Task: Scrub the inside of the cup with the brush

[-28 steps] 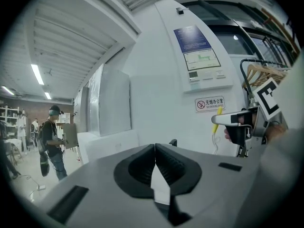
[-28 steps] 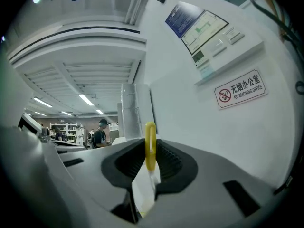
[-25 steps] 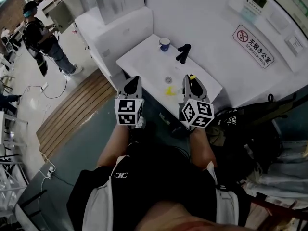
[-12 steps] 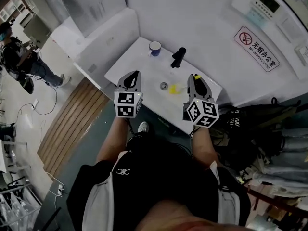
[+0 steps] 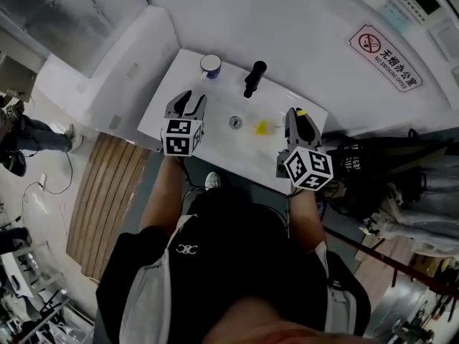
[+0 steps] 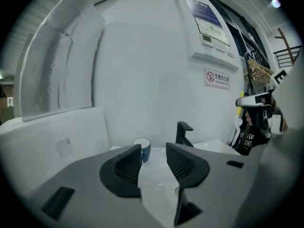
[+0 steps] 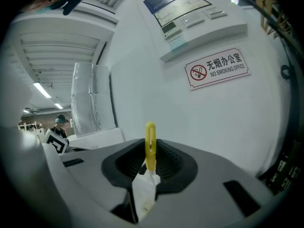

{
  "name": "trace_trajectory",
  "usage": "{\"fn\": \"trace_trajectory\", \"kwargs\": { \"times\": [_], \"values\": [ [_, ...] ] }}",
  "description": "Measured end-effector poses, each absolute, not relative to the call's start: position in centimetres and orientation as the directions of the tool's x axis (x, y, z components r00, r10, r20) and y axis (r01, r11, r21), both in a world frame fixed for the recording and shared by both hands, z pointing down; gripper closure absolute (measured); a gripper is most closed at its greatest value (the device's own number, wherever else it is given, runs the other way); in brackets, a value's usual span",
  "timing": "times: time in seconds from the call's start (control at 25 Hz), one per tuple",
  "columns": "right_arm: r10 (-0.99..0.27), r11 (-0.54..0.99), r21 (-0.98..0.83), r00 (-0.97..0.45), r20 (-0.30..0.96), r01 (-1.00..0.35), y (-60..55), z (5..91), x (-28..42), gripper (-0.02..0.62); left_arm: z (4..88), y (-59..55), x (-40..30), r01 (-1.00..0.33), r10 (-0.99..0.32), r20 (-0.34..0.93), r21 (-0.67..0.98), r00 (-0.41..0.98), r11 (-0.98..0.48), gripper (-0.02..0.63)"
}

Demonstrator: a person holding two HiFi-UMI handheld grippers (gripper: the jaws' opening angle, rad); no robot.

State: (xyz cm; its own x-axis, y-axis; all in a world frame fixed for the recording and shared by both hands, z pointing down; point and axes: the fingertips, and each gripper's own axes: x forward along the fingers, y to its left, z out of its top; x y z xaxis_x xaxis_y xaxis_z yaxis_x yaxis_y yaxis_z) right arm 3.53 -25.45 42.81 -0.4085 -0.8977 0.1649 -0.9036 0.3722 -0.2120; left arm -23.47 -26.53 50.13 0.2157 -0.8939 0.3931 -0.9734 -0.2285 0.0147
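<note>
A white cup with a blue pattern point(image 5: 210, 65) stands upright at the far left corner of the white sink top point(image 5: 290, 102). My left gripper point(image 5: 188, 106) hovers over the near left edge, short of the cup; its jaws are opening with nothing between them. In the left gripper view the cup point(image 6: 141, 148) shows beyond the left gripper point(image 6: 153, 155). My right gripper point(image 5: 300, 122) is over the near right edge, shut on the brush. The brush's yellow looped handle point(image 7: 150, 144) sticks up between the right gripper point(image 7: 150, 158) jaws. Its bristle end is hidden.
A black faucet point(image 5: 252, 79) rises at the back, right of the cup. A round drain point(image 5: 234, 122) and a small yellow thing point(image 5: 260, 127) lie mid-surface. White walls close the back, with a no-smoking sign point(image 5: 389, 57). Black bags point(image 5: 373, 156) sit right.
The left jaws, earlier together, now stand apart. Both grippers have moved forward over the sink top, and the head view has swung closer above it.
</note>
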Motion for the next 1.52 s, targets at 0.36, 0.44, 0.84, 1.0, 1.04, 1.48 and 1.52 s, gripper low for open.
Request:
{"fn": "trace_trajectory", "kwargs": {
  "times": [0.36, 0.44, 0.84, 1.0, 1.04, 1.48, 1.52],
  "values": [
    [-0.925, 0.258, -0.219, -0.306, 0.226, -0.941, -26.9, 45.2, 5.0, 0.522, 57.3, -34.1, -25.1, -0.946, -0.814, 0.507, 0.005, 0.282, -0.325, 0.443],
    [-0.93, 0.23, -0.218, -0.28, 0.239, -0.949, -27.1, 45.6, 5.4, 0.522, 59.1, -35.3, -25.4, -0.938, -0.789, 0.538, 0.012, 0.298, -0.346, 0.443],
    [-0.939, 0.108, -0.205, -0.168, 0.301, -0.973, -27.0, 47.4, 6.8, 0.522, 64.9, -38.7, -25.3, -0.897, -0.677, 0.626, 0.086, 0.387, -0.433, 0.454],
    [-0.939, 0.092, -0.197, -0.151, 0.309, -0.976, -27.3, 47.6, 6.7, 0.522, 65.4, -39.3, -24.6, -0.876, -0.649, 0.623, 0.13, 0.436, -0.464, 0.518],
    [-0.939, 0.088, -0.194, -0.146, 0.311, -0.977, -27.3, 47.7, 6.7, 0.522, 65.4, -39.3, -24.4, -0.871, -0.646, 0.618, 0.14, 0.448, -0.47, 0.528],
    [-0.936, 0.06, -0.176, -0.117, 0.333, -0.983, -26.9, 48.0, 6.7, 0.522, 65.9, -39.2, -21.4, -0.733, -0.524, 0.556, 0.255, 0.645, -0.631, 0.529],
    [-0.935, 0.059, -0.174, -0.115, 0.334, -0.983, -26.8, 48.0, 6.7, 0.522, 65.9, -39.2, -21.2, -0.721, -0.516, 0.545, 0.269, 0.661, -0.639, 0.529]
  ]
}}
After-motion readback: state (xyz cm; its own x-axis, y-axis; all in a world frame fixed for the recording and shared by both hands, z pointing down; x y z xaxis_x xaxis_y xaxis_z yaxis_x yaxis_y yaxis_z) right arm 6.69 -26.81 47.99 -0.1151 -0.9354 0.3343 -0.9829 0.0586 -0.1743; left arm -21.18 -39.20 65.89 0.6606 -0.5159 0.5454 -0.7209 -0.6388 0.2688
